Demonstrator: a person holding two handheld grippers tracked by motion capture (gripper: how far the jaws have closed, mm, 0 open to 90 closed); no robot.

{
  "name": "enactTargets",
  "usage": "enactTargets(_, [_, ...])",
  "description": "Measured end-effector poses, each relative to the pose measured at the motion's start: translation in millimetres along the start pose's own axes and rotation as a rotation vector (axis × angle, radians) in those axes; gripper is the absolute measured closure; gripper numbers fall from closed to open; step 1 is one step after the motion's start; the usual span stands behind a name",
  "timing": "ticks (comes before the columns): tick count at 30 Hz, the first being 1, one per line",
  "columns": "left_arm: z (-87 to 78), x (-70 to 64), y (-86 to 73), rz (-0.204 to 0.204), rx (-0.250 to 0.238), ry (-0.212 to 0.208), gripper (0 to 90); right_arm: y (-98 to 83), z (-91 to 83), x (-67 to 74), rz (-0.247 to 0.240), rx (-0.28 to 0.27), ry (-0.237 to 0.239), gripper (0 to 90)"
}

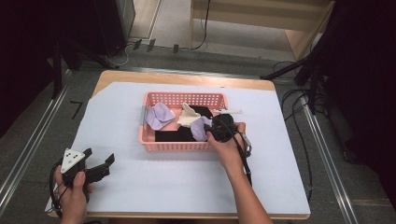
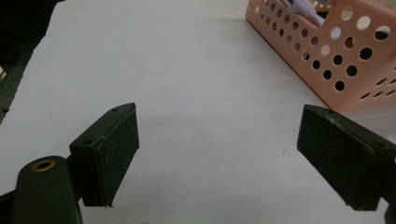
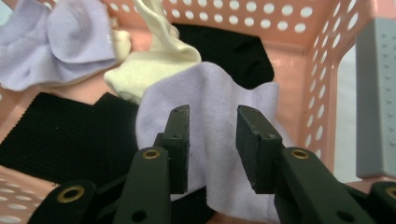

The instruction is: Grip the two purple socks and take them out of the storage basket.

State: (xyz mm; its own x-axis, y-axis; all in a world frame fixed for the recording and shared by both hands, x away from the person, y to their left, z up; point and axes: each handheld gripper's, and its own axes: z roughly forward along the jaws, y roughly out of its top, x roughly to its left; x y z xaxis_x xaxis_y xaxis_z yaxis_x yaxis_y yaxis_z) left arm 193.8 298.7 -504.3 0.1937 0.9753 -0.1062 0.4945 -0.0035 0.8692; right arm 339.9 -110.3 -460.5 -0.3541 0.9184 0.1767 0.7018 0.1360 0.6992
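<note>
Item one: the pink perforated basket (image 1: 180,145) is sitting at the centre of the high view on a white sheet (image 1: 187,186) that is covering a wooden table (image 1: 187,77). I am also seeing one corner of it (image 2: 336,56) at the upper right of the left gripper view.

Item two, contents. A lilac sock (image 1: 159,115) is lying in the left part of the basket, and it is showing at the upper left of the right gripper view (image 3: 51,42). A cream sock (image 1: 187,116) is lying near the middle (image 3: 149,60). A second lilac sock (image 3: 219,126) is lying at the centre of the right gripper view, draped over black cloth (image 3: 65,135) that is covering the basket floor.

Item three: my right gripper (image 3: 213,140) is reaching into the right end of the basket, where the high view shows it in my right hand (image 1: 229,144). Its jaws are standing a little apart, one on each side of a fold of the second lilac sock. I cannot tell for certain whether the pads are touching the cloth.

Item four: my left gripper (image 2: 219,154) is hanging over bare sheet at the lower left of the high view (image 1: 100,163), well apart from the basket. Its jaws are standing wide apart with nothing between them. My left hand (image 1: 72,193) is gripping its handle.
</note>
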Motion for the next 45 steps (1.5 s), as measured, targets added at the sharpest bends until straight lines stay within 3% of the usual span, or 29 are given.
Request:
enactTargets(1, [0.0,0.0,0.0,-0.001,0.0,-0.001,14.0,2.6,1.7,0.5,0.011,0.028,-0.003,63.9])
enactTargets(4, [0.0,0.0,0.0,-0.001,0.002,-0.001,14.1,4.6,3.9,0.8,0.024,0.042,-0.006,62.6])
enactTargets(5, [0.2,0.1,0.0,-0.001,0.002,-0.001,14.0,5.2,7.5,2.0,0.004,0.039,-0.041,63.6])
enactTargets(8, [0.4,0.2,0.1,-0.002,0.002,-0.002,14.1,5.9,10.7,4.4,-0.012,0.049,-0.055,64.6])
enactTargets(10, [0.6,0.4,0.1,-0.002,0.002,-0.003,14.0,6.3,13.0,4.7,-0.005,0.058,-0.051,69.6])
enactTargets(11, [0.7,0.3,0.1,-0.003,0.003,-0.002,14.0,6.3,15.2,4.3,0.002,0.069,-0.045,76.8])
enactTargets(12, [0.7,0.3,0.1,-0.003,0.003,-0.002,14.1,6.3,15.2,4.3,0.002,0.069,-0.045,76.8])
enactTargets(13, [0.7,0.4,0.2,-0.003,0.003,-0.003,14.0,6.1,14.7,4.8,-0.014,0.061,-0.068,84.4])
enactTargets(16, [0.8,0.5,0.2,-0.002,0.003,-0.004,14.1,5.6,12.3,4.8,-0.026,0.051,-0.082,87.5])
enactTargets(23, [1.0,0.2,0.4,0.002,0.005,0.0,14.1,4.6,-10.8,-0.2,-0.001,-0.126,-0.081,88.4])
enactTargets(24, [1.0,0.2,0.4,0.002,0.005,0.0,14.1,4.6,-10.8,-0.2,-0.001,-0.126,-0.081,88.4])
enactTargets(25, [1.0,0.1,0.3,0.002,0.005,0.0,14.1,4.9,-14.5,-1.3,-0.005,-0.161,-0.072,88.4])
enactTargets(26, [1.0,0.0,0.3,0.002,0.004,0.0,14.0,5.3,-22.6,-1.9,-0.026,-0.229,-0.06,88.3])
enactTargets(28, [0.6,-0.3,0.2,0.003,0.002,-0.002,14.0,5.5,-26.0,-1.7,-0.038,-0.259,-0.06,88.3])
enactTargets(29, [0.3,-0.6,0.2,0.005,0.001,0.001,14.0,5.7,-32.4,-2.1,-0.051,-0.319,-0.039,88.3])
enactTargets(30, [0.3,-0.6,0.2,0.005,0.001,0.001,14.1,5.7,-32.4,-2.1,-0.051,-0.319,-0.039,88.3])
enactTargets(31, [0.3,-0.6,0.1,0.005,-0.003,-0.001,14.0,6.1,-39.3,-2.5,-0.059,-0.387,-0.017,88.3])
enactTargets(33, [0.3,-0.7,0.1,0.005,-0.004,0.0,14.0,6.5,-41.6,-3.2,-0.065,-0.409,-0.011,88.3])
enactTargets(34, [0.2,-0.6,0.1,0.006,-0.003,0.001,14.0,7.5,-47.0,-4.3,-0.058,-0.47,0.011,88.3])
enactTargets(40, [0.3,-0.4,0.2,0.006,-0.004,0.0,14.0,8.9,-57.6,-10.5,-0.034,-0.554,0.02,88.3])
enactTargets(45, [0.2,-0.4,0.2,0.006,-0.004,-0.001,14.0,8.4,-68.1,-24.2,-0.023,-0.614,-0.017,88.2])
